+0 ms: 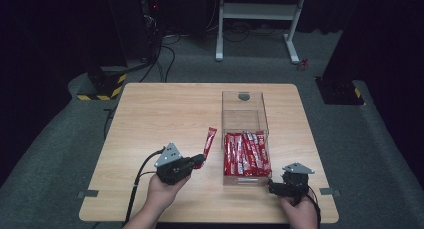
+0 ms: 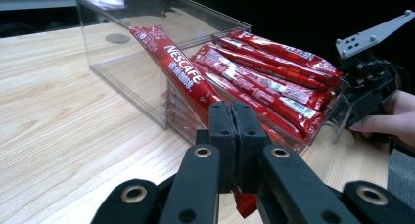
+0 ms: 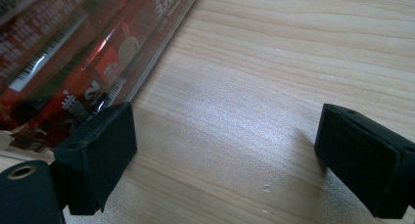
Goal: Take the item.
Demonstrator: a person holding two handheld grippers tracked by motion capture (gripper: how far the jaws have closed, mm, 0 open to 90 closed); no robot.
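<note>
A clear plastic box [image 1: 245,109] lies on the wooden table [image 1: 160,109], its near half packed with several red Nescafe sticks [image 1: 246,154]. My left gripper [image 1: 199,160] is shut on one loose red stick [image 1: 208,141], which slants up and away just left of the box. In the left gripper view that stick [image 2: 173,62] rises from the closed jaws in front of the box [image 2: 147,33] and its sticks [image 2: 274,82]. My right gripper [image 1: 276,187] is open low over the table at the box's near right corner. In the right gripper view its fingertips [image 3: 105,136] frame bare wood beside the box edge [image 3: 142,72].
The table's left and far parts are bare wood. Beyond the table are a white stand [image 1: 260,19], cables on the grey floor and a yellow-black striped base [image 1: 102,84]. The right hand and its gripper [image 2: 372,82] sit close behind the box.
</note>
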